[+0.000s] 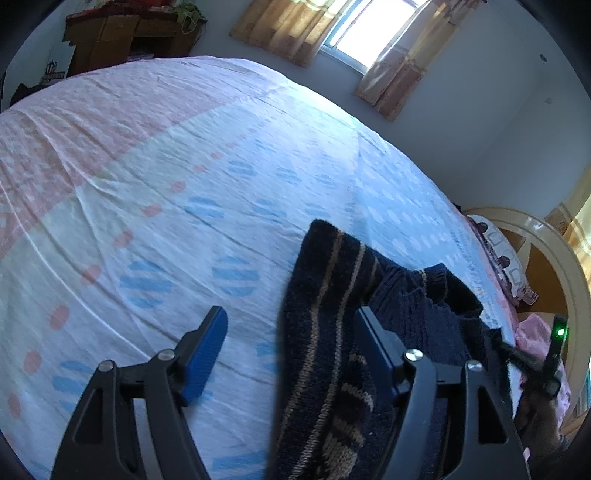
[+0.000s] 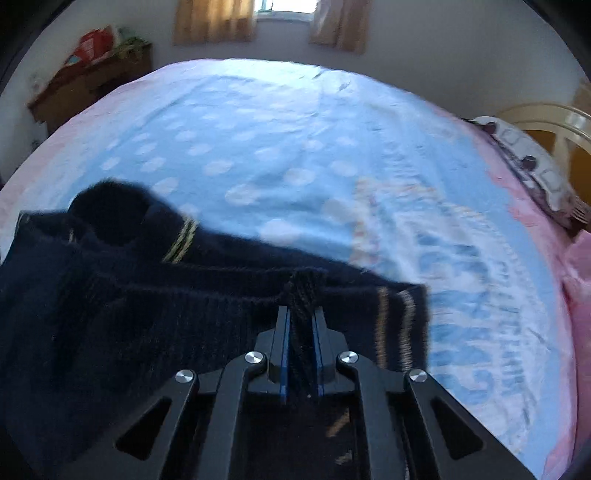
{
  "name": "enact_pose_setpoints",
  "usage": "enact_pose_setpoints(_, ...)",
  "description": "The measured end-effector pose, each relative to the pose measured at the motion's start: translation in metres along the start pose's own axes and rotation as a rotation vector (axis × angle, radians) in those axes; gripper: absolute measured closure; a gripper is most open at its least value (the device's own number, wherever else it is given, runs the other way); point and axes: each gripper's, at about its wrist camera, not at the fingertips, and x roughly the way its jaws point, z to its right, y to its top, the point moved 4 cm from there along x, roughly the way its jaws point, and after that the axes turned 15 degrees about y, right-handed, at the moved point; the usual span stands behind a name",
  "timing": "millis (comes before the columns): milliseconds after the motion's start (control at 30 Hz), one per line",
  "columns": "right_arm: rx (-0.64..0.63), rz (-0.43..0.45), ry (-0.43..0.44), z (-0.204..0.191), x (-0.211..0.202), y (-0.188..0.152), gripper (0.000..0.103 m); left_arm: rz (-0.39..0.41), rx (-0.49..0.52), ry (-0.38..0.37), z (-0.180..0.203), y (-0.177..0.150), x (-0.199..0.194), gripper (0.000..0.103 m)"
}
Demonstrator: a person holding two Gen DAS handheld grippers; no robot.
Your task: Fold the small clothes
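A small dark navy knitted garment with tan stripes (image 1: 325,317) hangs over the bed sheet (image 1: 184,166). My left gripper (image 1: 291,325) is open; the knit's edge hangs between its blue pads (image 1: 207,350) and drapes over the right finger, not clamped. My right gripper (image 2: 300,314) is shut on the garment's (image 2: 147,295) top edge and holds it up above the bed (image 2: 295,147). The right gripper also shows at the far right of the left wrist view (image 1: 532,362), with a green light.
The bed is covered by a light blue, white and pink dotted sheet. A pillow (image 2: 532,162) and wooden headboard (image 2: 546,114) are on the right. A wooden cabinet (image 1: 125,37) stands at the far left, a curtained window (image 1: 369,29) behind.
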Motion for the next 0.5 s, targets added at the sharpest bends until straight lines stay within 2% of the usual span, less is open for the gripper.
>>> enact_pose_setpoints(67, 0.037, 0.032, -0.07, 0.015, -0.007, 0.004, 0.095, -0.002, -0.004, -0.004, 0.0, 0.0, 0.0, 0.029)
enact_pose_setpoints(133, 0.083, 0.018, -0.052, 0.03, -0.005, 0.004, 0.094, -0.004, -0.008, -0.007, 0.001, 0.0, 0.001, 0.029)
enact_pose_setpoints(200, 0.04, -0.015, -0.084, 0.031, 0.005, -0.002, 0.094, -0.003, -0.006, -0.005, 0.003, -0.001, 0.0, 0.029)
enact_pose_setpoints(300, 0.038, 0.009, -0.063, 0.026, 0.001, -0.003, 0.091, -0.003, -0.007, -0.005, 0.004, -0.001, 0.001, 0.029)
enact_pose_setpoints(333, 0.047, 0.011, -0.053, 0.026, -0.001, -0.002, 0.08, -0.002, -0.007, -0.003, 0.004, -0.001, 0.0, 0.029)
enact_pose_setpoints(367, 0.054, 0.011, -0.046, 0.024, -0.006, -0.003, 0.06, -0.001, -0.009, -0.001, 0.001, 0.0, 0.0, 0.029)
enact_pose_setpoints(400, 0.052, 0.011, -0.027, 0.02, -0.013, -0.005, 0.051, 0.005, -0.01, 0.005, 0.001, -0.001, -0.003, 0.029)
enact_pose_setpoints(433, 0.045, 0.021, -0.002, 0.015, -0.022, -0.008, 0.048, 0.008, -0.006, 0.014, -0.001, -0.001, -0.006, 0.029)
enact_pose_setpoints(500, 0.025, 0.049, 0.059, 0.001, -0.046, -0.017, 0.048, 0.041, 0.001, 0.02, -0.003, -0.005, -0.021, 0.029)
